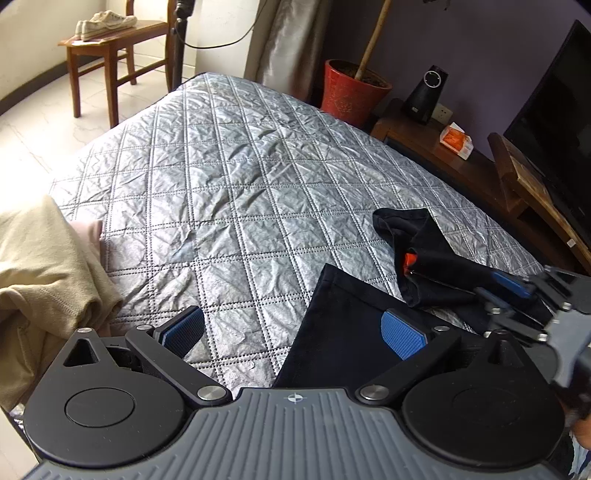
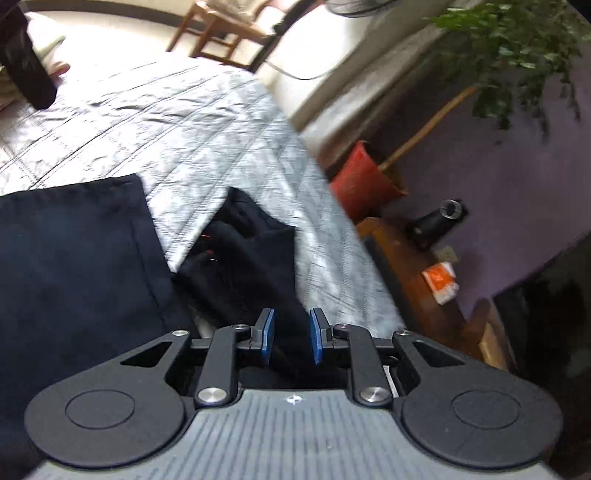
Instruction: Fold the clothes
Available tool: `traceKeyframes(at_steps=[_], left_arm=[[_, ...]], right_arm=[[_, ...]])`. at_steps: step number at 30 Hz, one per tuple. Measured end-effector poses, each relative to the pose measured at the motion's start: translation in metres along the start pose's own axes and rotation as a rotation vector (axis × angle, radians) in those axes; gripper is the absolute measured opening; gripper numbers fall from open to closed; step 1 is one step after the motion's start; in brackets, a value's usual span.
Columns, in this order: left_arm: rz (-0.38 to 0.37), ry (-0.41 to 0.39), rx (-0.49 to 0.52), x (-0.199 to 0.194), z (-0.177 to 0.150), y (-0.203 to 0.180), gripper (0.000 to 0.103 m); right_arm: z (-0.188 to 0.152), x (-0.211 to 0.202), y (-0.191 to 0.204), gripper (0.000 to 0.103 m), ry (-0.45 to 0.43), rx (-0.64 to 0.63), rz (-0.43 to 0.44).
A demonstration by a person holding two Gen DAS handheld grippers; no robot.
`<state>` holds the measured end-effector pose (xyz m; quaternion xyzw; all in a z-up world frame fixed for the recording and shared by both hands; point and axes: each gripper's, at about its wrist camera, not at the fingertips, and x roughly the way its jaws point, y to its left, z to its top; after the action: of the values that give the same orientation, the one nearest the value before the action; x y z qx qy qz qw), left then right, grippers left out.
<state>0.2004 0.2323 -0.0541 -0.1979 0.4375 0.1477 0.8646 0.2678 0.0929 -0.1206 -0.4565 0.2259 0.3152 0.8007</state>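
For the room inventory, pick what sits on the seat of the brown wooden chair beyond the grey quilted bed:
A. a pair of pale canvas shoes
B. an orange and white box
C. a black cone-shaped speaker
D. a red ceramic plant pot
A: the left wrist view shows a pair of pale canvas shoes resting on the seat of the brown wooden chair, beyond the grey quilted bed.

We look down each gripper's fingers, close over the quilted bed (image 1: pixel 236 177). Left view faces the far chair (image 1: pixel 110 51); right view is tilted (blurred). Both share the dark garment (image 2: pixel 74 251), red pot (image 1: pixel 347 92).
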Motion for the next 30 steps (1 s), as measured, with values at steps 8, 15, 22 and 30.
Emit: traceKeyframes(at_steps=[8,15,22,30], left_arm=[[-0.003,0.014,-0.004,0.003,0.0,0.001,0.103],[-0.01,0.028,0.014,0.007,-0.004,-0.005,0.103],[-0.014,0.039,0.026,0.009,-0.006,-0.009,0.103],[-0.014,0.045,0.029,0.012,-0.006,-0.009,0.103]], right_arm=[[0.005,0.032,0.016,0.037,0.077,-0.008,0.052],[0.004,0.044,0.0,0.027,0.075,0.136,0.082],[0.0,0.057,-0.026,0.035,0.102,0.315,0.173],[-0.004,0.053,-0.033,0.007,0.093,0.496,0.231]])
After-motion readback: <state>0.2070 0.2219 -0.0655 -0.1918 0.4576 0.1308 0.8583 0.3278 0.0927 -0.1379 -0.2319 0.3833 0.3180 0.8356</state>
